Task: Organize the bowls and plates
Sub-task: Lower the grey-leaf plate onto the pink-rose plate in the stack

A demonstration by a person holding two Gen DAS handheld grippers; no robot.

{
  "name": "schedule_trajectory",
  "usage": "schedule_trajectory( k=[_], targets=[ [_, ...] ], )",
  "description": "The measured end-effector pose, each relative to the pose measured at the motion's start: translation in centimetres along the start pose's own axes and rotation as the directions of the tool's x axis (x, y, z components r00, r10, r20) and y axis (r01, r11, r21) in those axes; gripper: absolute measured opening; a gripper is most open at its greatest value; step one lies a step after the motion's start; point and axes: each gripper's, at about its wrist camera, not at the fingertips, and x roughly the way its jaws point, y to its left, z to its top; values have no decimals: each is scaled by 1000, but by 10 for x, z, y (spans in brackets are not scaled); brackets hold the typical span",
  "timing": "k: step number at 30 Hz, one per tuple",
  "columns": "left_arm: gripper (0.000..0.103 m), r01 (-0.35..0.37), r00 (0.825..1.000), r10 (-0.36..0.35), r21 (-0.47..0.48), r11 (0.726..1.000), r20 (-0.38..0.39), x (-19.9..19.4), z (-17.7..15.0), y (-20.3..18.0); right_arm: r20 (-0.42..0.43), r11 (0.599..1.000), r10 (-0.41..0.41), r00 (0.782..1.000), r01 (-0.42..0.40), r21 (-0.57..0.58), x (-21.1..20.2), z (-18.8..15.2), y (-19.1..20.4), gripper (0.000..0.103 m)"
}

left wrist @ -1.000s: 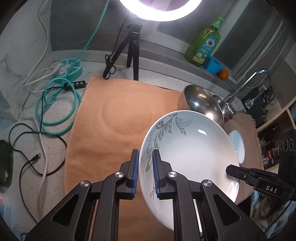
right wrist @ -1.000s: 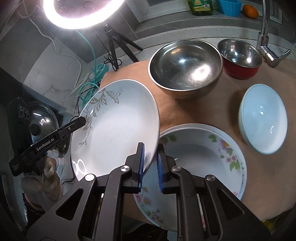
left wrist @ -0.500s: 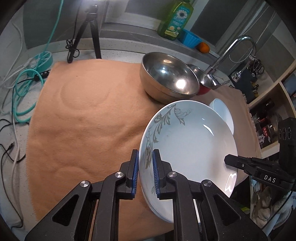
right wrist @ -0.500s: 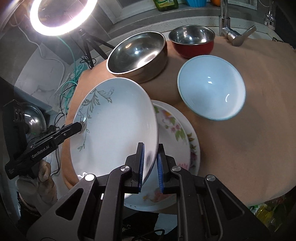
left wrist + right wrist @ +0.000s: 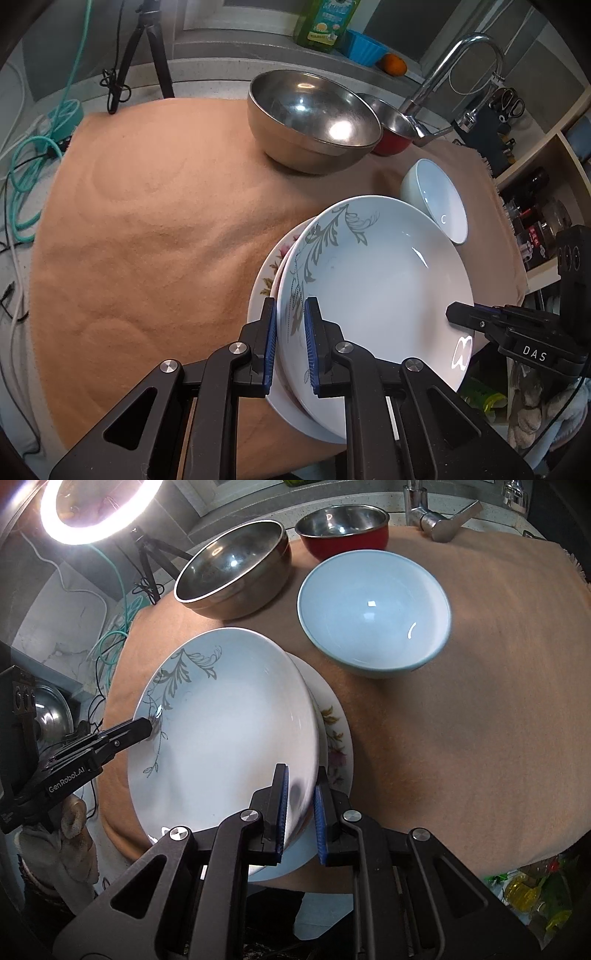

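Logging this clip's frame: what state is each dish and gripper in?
Leaf-pattern plate: held tilted over the floral plate.
Floral plate: flat on the cloth.
Pale blue bowl: upright, empty.
Large steel bowl: upright, empty.
Red bowl: upright, empty.
Left gripper: shut on plate rim.
Right gripper: shut on plate rim.

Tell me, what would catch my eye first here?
Probably the white plate with grey leaves, gripped on opposite rims by the left gripper and right gripper just above a flowered plate on the tan cloth. Behind it sit a big steel bowl, a red bowl and a pale blue bowl.
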Motion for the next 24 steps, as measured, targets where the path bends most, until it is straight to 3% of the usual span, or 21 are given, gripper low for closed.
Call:
schedule_trajectory(
  k=[24],
  targets=[
    [13,-9,1000,9,8,1000,-13,3,-2,-3,-11,991,-88,996,87,-97,5,-2,9,13]
  ],
)
